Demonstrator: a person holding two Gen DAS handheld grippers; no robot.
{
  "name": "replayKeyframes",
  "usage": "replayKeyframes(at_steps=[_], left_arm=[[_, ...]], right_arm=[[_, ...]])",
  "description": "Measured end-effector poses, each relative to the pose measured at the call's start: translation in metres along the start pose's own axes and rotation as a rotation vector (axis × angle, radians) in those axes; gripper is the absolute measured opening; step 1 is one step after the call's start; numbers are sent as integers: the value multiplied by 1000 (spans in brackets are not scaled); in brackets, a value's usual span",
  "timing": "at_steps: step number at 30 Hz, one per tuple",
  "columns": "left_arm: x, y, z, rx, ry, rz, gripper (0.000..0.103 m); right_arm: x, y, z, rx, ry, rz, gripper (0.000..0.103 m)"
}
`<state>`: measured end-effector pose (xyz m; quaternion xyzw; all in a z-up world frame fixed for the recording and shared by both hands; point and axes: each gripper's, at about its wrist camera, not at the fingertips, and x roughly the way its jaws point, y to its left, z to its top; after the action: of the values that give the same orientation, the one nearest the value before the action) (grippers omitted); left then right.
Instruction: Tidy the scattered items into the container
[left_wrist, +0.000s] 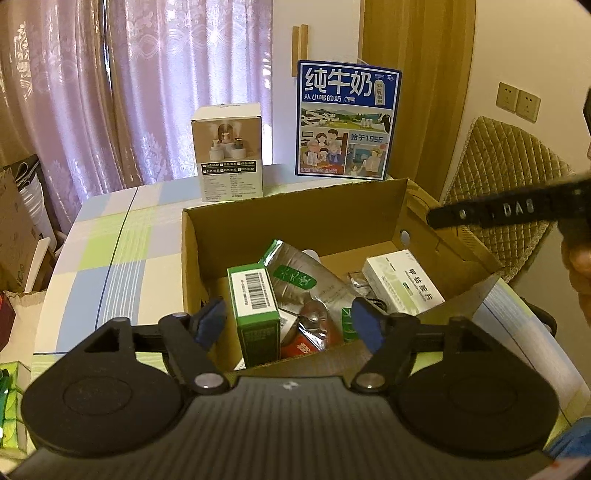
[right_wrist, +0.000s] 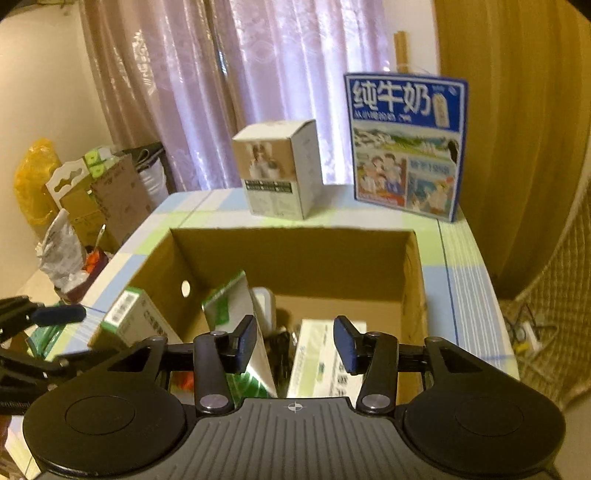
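Both hand-held grippers, left and right, hover open and empty over the brown cardboard box; the upright green carton stands between the left's fingers.

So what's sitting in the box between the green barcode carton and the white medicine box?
A silver foil pouch with a green label, leaning upright inside the cardboard box; clearest in the left wrist view.
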<state>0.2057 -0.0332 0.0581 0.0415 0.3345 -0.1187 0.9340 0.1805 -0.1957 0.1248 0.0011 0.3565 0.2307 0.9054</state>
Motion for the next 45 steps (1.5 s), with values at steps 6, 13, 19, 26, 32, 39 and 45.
replayKeyframes(at_steps=[6, 13, 19, 26, 32, 39, 45], left_arm=[[-10, -9, -1, 11, 0, 7, 77], [-28, -15, -5, 20, 9, 33, 84], [-47, -17, -14, 7, 21, 89, 94], [-76, -13, -27, -38, 20, 107, 101], [-101, -15, -37, -94, 6, 103, 102], [-133, -17, -49, -172, -18, 113, 102], [-158, -22, -54, -204, -31, 133, 101]], right_arm=[[-16, 3, -13, 14, 17, -3, 66], [-37, 23, -25, -6, 38, -17, 97], [-59, 41, -41, -7, 59, -41, 101], [-84, 59, -49, -37, 54, -63, 101], [-105, 69, -53, 4, 52, -77, 101], [-131, 82, -61, -2, 35, -79, 101], [-149, 88, -69, 16, 37, -90, 101]])
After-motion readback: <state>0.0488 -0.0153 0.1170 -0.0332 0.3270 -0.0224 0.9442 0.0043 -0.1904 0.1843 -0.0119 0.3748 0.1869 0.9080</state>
